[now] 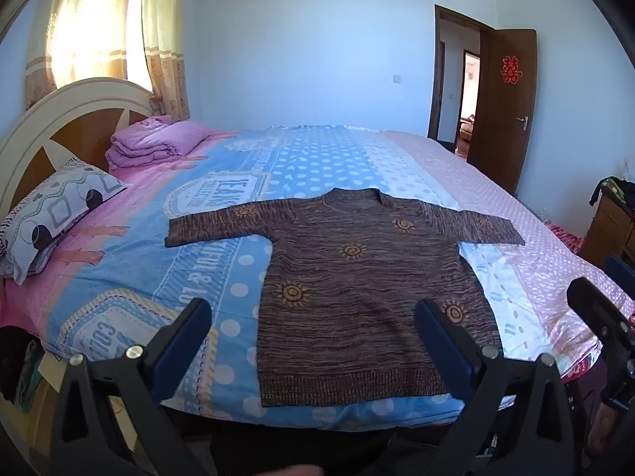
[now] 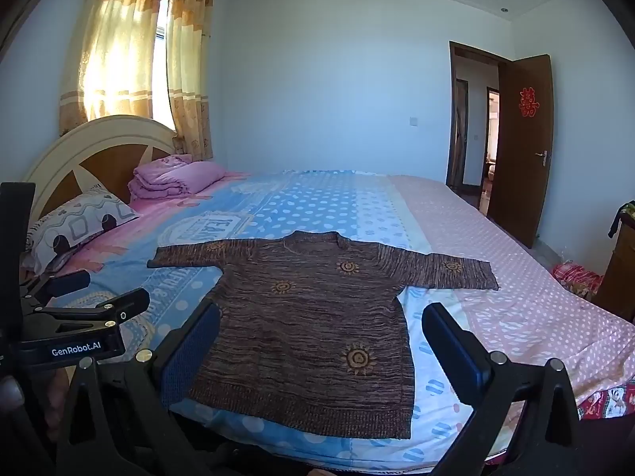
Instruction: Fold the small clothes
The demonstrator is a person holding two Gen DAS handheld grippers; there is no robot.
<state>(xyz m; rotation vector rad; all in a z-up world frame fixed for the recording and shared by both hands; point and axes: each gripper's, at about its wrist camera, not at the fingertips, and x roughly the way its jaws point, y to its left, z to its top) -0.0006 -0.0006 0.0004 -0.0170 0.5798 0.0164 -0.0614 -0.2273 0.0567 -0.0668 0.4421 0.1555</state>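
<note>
Both tongs are gaping wide, gripping nothing: left tongs [image 1: 313, 331], right tongs [image 2: 323, 337]. Brown sweater [image 1: 357, 297] is lying flat on the bed [image 1: 535, 277] just ahead, hem nearest, collar far, sleeves spread sideways. Each tongs is facing its own hem corner.

Sweater [image 1: 357, 297] flat on bed [image 1: 535, 206] near front edge, pillow [image 1: 51, 214] left – folded blanket [image 1: 158, 142] behind it
</note>
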